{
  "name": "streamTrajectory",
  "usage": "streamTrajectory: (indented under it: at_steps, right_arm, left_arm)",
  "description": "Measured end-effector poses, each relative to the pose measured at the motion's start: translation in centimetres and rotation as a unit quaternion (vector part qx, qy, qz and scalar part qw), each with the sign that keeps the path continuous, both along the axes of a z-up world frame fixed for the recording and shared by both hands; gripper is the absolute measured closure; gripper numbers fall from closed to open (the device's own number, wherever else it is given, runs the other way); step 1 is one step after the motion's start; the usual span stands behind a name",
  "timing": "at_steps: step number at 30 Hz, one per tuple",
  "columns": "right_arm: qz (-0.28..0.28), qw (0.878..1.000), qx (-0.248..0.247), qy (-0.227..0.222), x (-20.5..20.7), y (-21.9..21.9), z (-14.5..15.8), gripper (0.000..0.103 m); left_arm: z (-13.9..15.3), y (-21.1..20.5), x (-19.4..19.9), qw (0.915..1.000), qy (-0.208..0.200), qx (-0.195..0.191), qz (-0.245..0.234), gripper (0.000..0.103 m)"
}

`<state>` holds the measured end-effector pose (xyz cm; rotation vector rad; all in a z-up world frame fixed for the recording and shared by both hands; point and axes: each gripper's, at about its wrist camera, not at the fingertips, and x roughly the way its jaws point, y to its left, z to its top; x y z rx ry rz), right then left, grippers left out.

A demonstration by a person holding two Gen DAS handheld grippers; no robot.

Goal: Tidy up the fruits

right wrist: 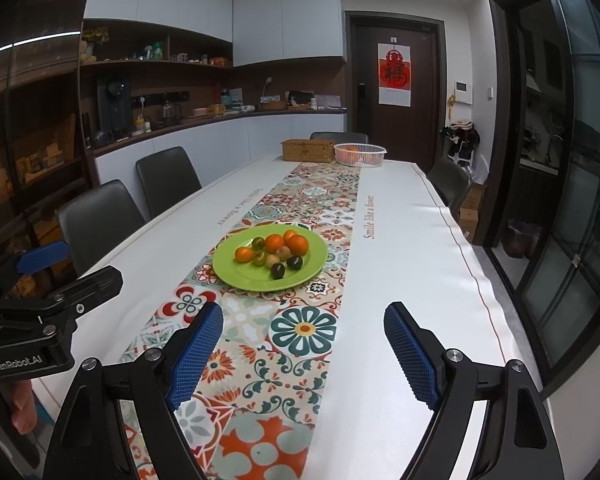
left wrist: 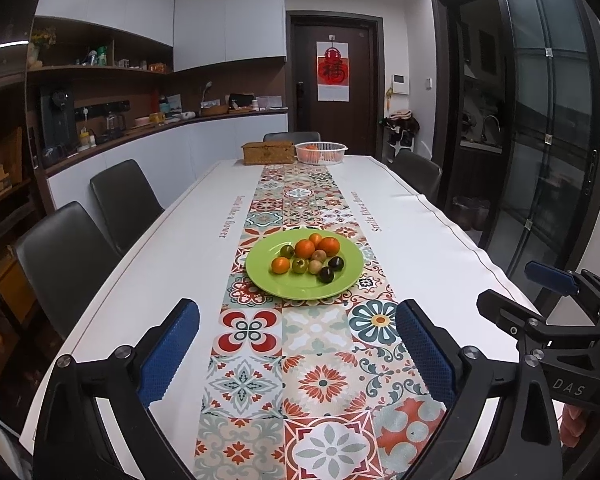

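Nine small fruits [left wrist: 308, 258] are counted on one green plate [left wrist: 268, 286]: four orange ones, two green, one pale, and two dark, bunched toward its far side. That plate is set on the patterned runner [left wrist: 320, 332] down the middle of the white table [left wrist: 420, 240]. One white basket [left wrist: 321, 153] holding orange fruit and one woven box [left wrist: 268, 153] are seen at the far end. Both the left gripper [left wrist: 298, 354] and right gripper [right wrist: 303, 354] are held with fingers spread apart, empty, above the table's near end.
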<state>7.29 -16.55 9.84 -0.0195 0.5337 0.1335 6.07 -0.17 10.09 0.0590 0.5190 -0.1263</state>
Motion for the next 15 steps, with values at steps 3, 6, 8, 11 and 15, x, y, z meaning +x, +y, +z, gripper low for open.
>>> streamTrajectory:
  at_steps: [3,6,8,11,15]
  right_arm:
    - [0.000,1.000,0.001,0.002,-0.05,-0.13,0.00,0.019]
    - [0.000,1.000,0.000,0.003,-0.03,-0.22,0.00,0.019]
    - [0.000,1.000,0.000,0.003,-0.03,-0.22,0.01,0.019]
    - [0.000,1.000,0.000,0.003,-0.03,-0.19,0.00,0.019]
    - [0.000,1.000,0.000,0.003,-0.04,-0.17,0.00,0.019]
  left_arm:
    - [-0.11,0.09,-0.07,1.0000,0.002,0.000,0.003,0.003]
    - [-0.21,0.16,-0.09,1.0000,0.004,-0.002,0.004,0.002]
    - [-0.17,0.22,-0.12,1.0000,0.004,-0.005,0.003,0.002]
    - [-0.13,0.18,-0.19,1.0000,0.003,-0.007,0.002,0.002]
    - [-0.17,0.16,-0.14,1.0000,0.004,-0.007,0.001,0.002]
